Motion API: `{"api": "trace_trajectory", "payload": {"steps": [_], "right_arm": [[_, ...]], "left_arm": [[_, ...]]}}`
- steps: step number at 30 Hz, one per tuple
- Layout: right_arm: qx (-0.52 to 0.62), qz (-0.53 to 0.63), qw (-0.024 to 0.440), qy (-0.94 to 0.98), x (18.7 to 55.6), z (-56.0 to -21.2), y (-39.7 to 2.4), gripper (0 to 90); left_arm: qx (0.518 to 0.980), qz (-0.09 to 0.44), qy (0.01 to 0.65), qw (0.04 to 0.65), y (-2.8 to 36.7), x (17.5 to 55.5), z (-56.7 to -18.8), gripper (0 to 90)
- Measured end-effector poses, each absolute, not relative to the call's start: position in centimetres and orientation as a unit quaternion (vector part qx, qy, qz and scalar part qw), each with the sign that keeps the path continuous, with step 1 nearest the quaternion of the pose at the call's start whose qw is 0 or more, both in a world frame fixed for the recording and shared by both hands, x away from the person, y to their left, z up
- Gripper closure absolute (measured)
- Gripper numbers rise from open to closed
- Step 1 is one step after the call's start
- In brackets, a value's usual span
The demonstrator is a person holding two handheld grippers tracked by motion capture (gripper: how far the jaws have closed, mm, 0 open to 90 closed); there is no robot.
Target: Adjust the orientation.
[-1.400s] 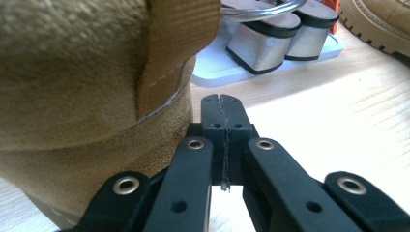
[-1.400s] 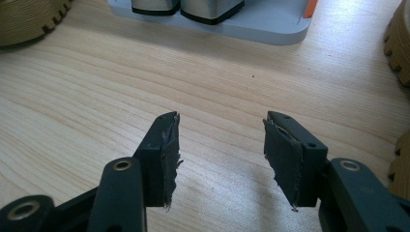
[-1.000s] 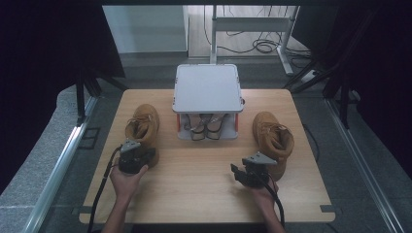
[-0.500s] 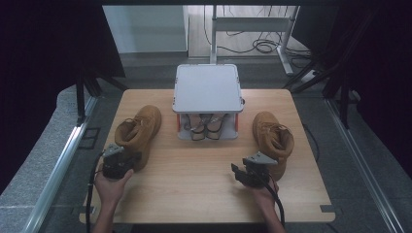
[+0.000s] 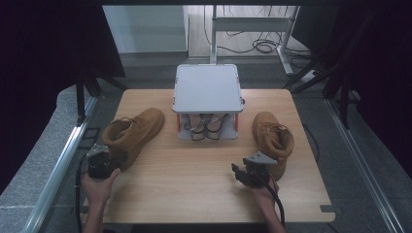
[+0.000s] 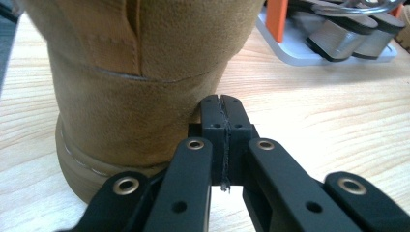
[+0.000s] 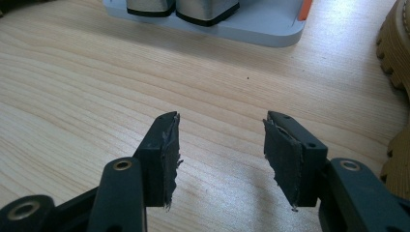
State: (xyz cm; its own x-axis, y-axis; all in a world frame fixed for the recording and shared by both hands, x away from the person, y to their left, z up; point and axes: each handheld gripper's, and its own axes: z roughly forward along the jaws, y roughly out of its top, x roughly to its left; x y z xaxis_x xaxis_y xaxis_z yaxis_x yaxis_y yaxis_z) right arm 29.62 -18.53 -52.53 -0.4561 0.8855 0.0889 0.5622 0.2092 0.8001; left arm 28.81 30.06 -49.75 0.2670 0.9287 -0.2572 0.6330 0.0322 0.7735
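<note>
Pushing with its fingers pressed together, empty, the left gripper (image 6: 223, 108) touches the heel of the left boot (image 5: 131, 133), which lies at about 9 o'clock on the surface (image 5: 194, 189), toe aimed toward the shoe rack (image 5: 208, 90). The right gripper (image 7: 220, 150) hovers with fingers parted, holding nothing, beside the right boot (image 5: 273, 138) at 3 o'clock. One risk — a nudge off the heel's centre could spin the boot or slide it into the rack.

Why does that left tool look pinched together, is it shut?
Shut. The left gripper has its jaws pressed flat together with nothing between them, beside the boot.
</note>
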Motion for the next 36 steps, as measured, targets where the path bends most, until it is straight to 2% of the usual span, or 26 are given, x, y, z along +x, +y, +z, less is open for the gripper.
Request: {"api": "trace_trajectory", "payload": {"steps": [11, 19, 24, 29, 36], "right_arm": [[0.479, 0.405, 0.204, 0.751, 29.6, -52.5, -18.5, 47.3], [0.477, 0.405, 0.216, 0.75, 29.5, -52.3, -18.5, 48.1], [0.468, 0.401, 0.233, 0.752, 29.2, -52.1, -18.3, 48.6], [0.46, 0.396, 0.246, 0.756, 29.1, -51.9, -18.1, 49.6], [0.464, 0.409, 0.249, 0.746, 28.8, -51.5, -18.2, 59.5]], "left_arm": [[0.68, 0.167, 0.559, 0.445, 29.0, 28.4, -49.0, 87.8], [0.711, 0.158, 0.536, 0.428, 26.8, 28.7, -49.6, 83.2], [0.726, 0.162, 0.525, 0.414, 25.5, 28.8, -50.0, 76.5], [0.732, 0.169, 0.52, 0.406, 24.7, 28.8, -50.2, 65.6], [0.735, 0.176, 0.522, 0.394, 24.6, 28.8, -50.3, 54.3]]}}
